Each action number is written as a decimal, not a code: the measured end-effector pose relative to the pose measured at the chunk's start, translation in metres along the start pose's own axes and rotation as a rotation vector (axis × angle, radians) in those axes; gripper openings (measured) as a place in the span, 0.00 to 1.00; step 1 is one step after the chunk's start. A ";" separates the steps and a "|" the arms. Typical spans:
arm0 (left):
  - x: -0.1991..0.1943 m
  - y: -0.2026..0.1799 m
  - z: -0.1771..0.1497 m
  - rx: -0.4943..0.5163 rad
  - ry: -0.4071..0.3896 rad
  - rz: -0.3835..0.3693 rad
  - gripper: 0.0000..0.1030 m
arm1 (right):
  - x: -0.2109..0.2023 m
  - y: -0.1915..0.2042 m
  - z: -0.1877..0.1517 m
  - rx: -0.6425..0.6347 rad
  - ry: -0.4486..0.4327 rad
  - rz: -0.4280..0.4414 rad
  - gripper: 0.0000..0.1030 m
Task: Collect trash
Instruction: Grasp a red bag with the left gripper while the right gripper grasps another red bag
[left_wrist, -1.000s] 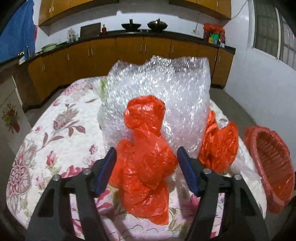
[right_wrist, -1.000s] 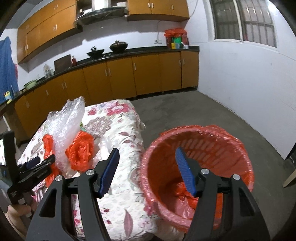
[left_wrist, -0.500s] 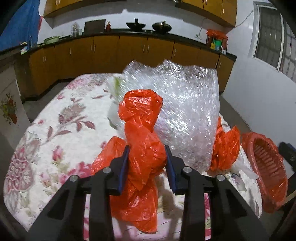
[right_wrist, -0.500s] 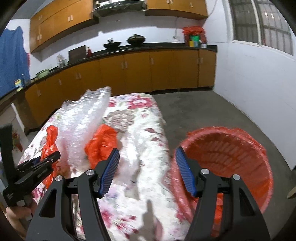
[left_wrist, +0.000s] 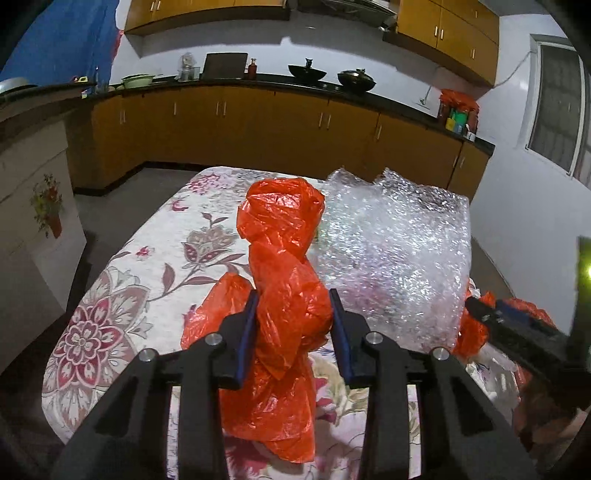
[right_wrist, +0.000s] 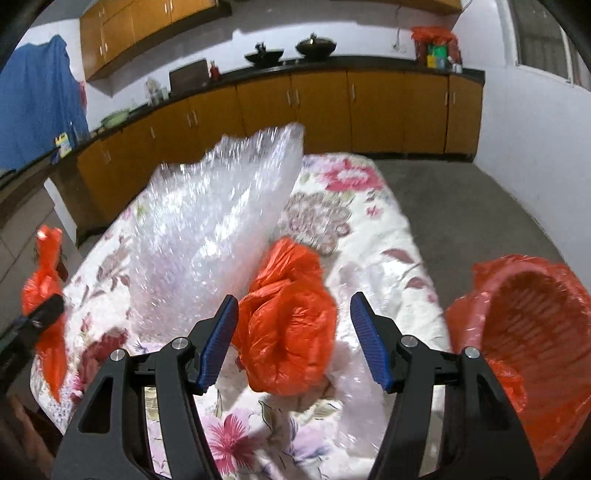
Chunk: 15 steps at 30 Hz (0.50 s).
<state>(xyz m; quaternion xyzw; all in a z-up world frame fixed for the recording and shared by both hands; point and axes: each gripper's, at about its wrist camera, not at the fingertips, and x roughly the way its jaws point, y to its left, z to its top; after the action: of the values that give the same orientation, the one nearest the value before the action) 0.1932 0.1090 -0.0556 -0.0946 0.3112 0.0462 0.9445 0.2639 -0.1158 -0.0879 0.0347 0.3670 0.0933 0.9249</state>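
Note:
My left gripper (left_wrist: 293, 332) is shut on a crumpled orange plastic bag (left_wrist: 284, 258) and holds it a little above the floral tablecloth (left_wrist: 122, 295). That bag also shows at the left of the right wrist view (right_wrist: 44, 273). A big sheet of bubble wrap (left_wrist: 395, 258) stands behind it. My right gripper (right_wrist: 293, 339) is open, its blue pads either side of a second orange bag (right_wrist: 288, 325) on the table, beside the bubble wrap (right_wrist: 207, 229). The red bin with an orange liner (right_wrist: 532, 343) stands off the table's right edge.
Wooden kitchen cabinets (left_wrist: 258, 129) with a dark counter run along the back wall. Bare grey floor (right_wrist: 461, 199) lies right of the table. The right gripper's tip (left_wrist: 517, 328) shows at the right of the left wrist view.
My left gripper closed on the orange bag and lifted it. My right gripper swung left from over the bin to the second orange bag on the table.

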 end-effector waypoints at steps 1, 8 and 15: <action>0.000 0.001 0.000 -0.001 0.000 0.002 0.35 | 0.002 0.001 -0.002 -0.005 0.010 0.002 0.62; 0.001 0.005 -0.003 -0.010 0.012 0.000 0.35 | 0.010 0.010 -0.012 -0.059 0.056 0.028 0.26; -0.003 0.001 -0.002 -0.009 0.008 -0.012 0.35 | -0.023 -0.004 -0.011 -0.016 -0.004 0.046 0.18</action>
<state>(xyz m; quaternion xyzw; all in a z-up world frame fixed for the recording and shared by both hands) 0.1895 0.1099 -0.0560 -0.1008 0.3143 0.0414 0.9430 0.2404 -0.1240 -0.0806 0.0360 0.3634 0.1171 0.9235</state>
